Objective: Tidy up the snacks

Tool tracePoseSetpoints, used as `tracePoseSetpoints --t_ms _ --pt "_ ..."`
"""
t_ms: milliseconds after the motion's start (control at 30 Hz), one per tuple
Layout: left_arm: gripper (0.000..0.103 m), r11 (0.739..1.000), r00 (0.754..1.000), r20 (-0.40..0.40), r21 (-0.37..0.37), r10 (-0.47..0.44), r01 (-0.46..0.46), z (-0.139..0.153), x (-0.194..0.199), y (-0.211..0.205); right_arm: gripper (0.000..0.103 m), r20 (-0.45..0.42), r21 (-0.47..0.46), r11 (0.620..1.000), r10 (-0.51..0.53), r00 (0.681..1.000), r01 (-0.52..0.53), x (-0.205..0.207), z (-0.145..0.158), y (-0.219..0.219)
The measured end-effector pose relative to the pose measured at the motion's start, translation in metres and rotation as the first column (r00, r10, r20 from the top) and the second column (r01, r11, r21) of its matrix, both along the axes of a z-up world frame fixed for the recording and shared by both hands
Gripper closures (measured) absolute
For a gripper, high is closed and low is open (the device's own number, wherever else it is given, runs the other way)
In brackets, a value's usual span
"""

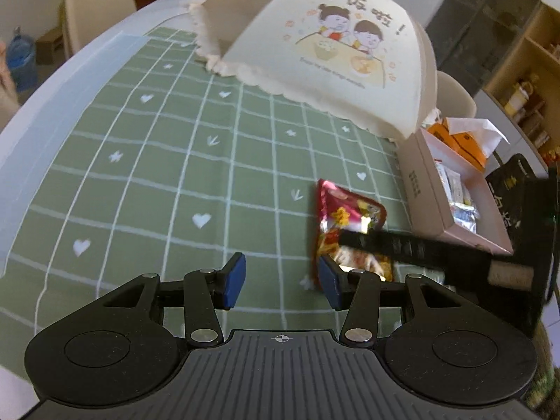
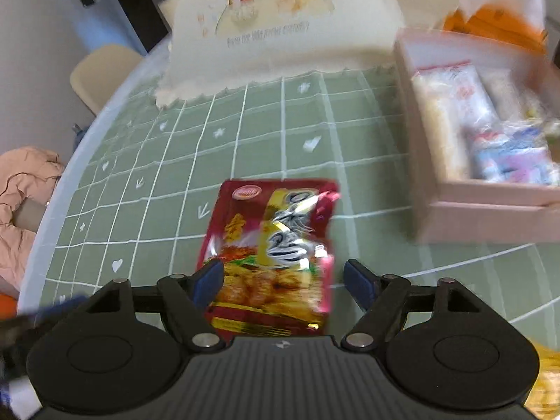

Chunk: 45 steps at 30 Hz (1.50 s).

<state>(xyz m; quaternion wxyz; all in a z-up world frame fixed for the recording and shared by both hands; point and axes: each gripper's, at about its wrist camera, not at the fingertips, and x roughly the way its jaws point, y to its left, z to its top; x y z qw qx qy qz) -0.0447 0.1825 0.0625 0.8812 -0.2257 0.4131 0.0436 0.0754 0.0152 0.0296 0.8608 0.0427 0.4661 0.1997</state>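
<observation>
Right wrist view: our right gripper (image 2: 283, 280) stands wide, straddling the glossy red foil snack packet (image 2: 276, 252) lying on the green checked tablecloth (image 2: 157, 182). We should lower squarely, then close across its width; left gripper (image 1: 280, 280) idles half-open.

Home dining room, food cover (image 1: 336, 52), chairs (image 1: 98, 3)

A green tablecloth (image 1: 147, 175) with a white grid, hearts and stars covers the table. At its far side stands a cream fabric food cover (image 1: 315, 52) printed with two cartoon children and dark characters. Beyond the food cover stand beige chairs (image 1: 94, 3). Left of the tablecloth, low down, are a blue water jug (image 1: 21, 59) and a pink padded jacket (image 2: 24, 192). To the right of the food cover rises a wooden shelf (image 1: 525, 80) with jars.
</observation>
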Motion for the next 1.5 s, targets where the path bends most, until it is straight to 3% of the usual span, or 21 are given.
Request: tracePoseSetpoints --t_ms 67,167,233,300,500,533,733,800,833,933,1133,1167,1300,1400,1433,1500 --pt "0.052 1.0 1.0 -0.009 -0.017 0.027 -0.027 -0.005 -0.005 0.007 0.009 -0.002 -0.032 0.999 0.014 1.0 -0.014 0.002 -0.004 0.017" --pt "0.052 0.997 0.998 -0.021 -0.034 0.062 -0.063 -0.01 -0.008 0.017 0.001 0.07 -0.122 0.992 0.012 0.997 -0.004 0.001 -0.012 0.042" --pt "0.052 0.997 0.997 -0.026 -0.038 0.072 -0.073 -0.011 -0.008 0.023 0.0 0.124 -0.21 0.978 0.039 0.992 -0.012 -0.003 -0.018 0.055" --pt "0.052 0.996 0.997 -0.025 -0.044 0.076 -0.077 -0.011 -0.009 0.026 0.002 0.129 -0.214 0.974 0.104 0.986 -0.074 -0.005 -0.017 0.055" --pt "0.052 0.996 0.998 -0.019 -0.068 0.055 -0.056 -0.013 -0.006 0.018 0.048 0.136 -0.193 0.96 0.229 0.964 -0.201 -0.033 0.009 0.014" --pt "0.052 0.996 0.999 -0.018 -0.072 0.044 -0.045 -0.014 -0.006 0.014 0.061 0.144 -0.179 0.961 0.238 0.96 -0.211 -0.039 0.013 0.006" --pt "0.052 0.992 0.996 -0.034 -0.1 -0.086 0.082 -0.02 0.006 -0.026 0.076 0.22 -0.147 0.976 0.191 0.957 -0.161 -0.073 0.043 -0.058" --pt "0.052 0.985 0.989 -0.037 -0.108 -0.14 0.135 -0.02 0.011 -0.043 0.1 0.247 -0.162 0.982 0.139 0.959 -0.101 -0.082 0.049 -0.084" --pt "0.052 0.979 0.984 -0.031 -0.11 -0.174 0.17 -0.018 0.013 -0.053 0.102 0.253 -0.158 0.985 0.113 0.961 -0.074 -0.083 0.052 -0.096" --pt "0.052 0.952 0.959 -0.017 -0.127 -0.284 0.279 -0.014 0.021 -0.083 0.102 0.271 -0.159 0.986 -0.001 0.963 0.046 -0.089 0.056 -0.142" --pt "0.052 0.844 0.87 -0.002 -0.245 -0.492 0.477 -0.016 0.032 -0.152 0.1 0.173 -0.188 0.971 -0.116 0.978 0.149 -0.097 0.022 -0.198" --pt "0.052 0.831 0.855 -0.007 -0.238 -0.519 0.503 -0.015 0.034 -0.164 0.1 0.163 -0.193 0.968 -0.126 0.978 0.157 -0.099 0.017 -0.201" --pt "0.052 0.826 0.827 -0.038 -0.077 -0.562 0.558 -0.011 0.045 -0.209 0.099 0.159 -0.204 0.96 -0.162 0.974 0.193 -0.114 0.006 -0.211" --pt "0.052 0.814 0.813 -0.066 0.014 -0.579 0.581 -0.01 0.051 -0.234 0.08 0.159 -0.195 0.952 -0.207 0.965 0.236 -0.125 0.003 -0.22" --pt "0.052 0.805 0.806 -0.078 0.047 -0.587 0.592 -0.01 0.052 -0.243 0.068 0.166 -0.201 0.946 -0.222 0.961 0.254 -0.13 -0.001 -0.224" --pt "0.052 0.762 0.776 -0.09 0.148 -0.624 0.63 -0.011 0.048 -0.267 0.059 0.176 -0.22 0.93 -0.26 0.949 0.295 -0.138 -0.006 -0.233"
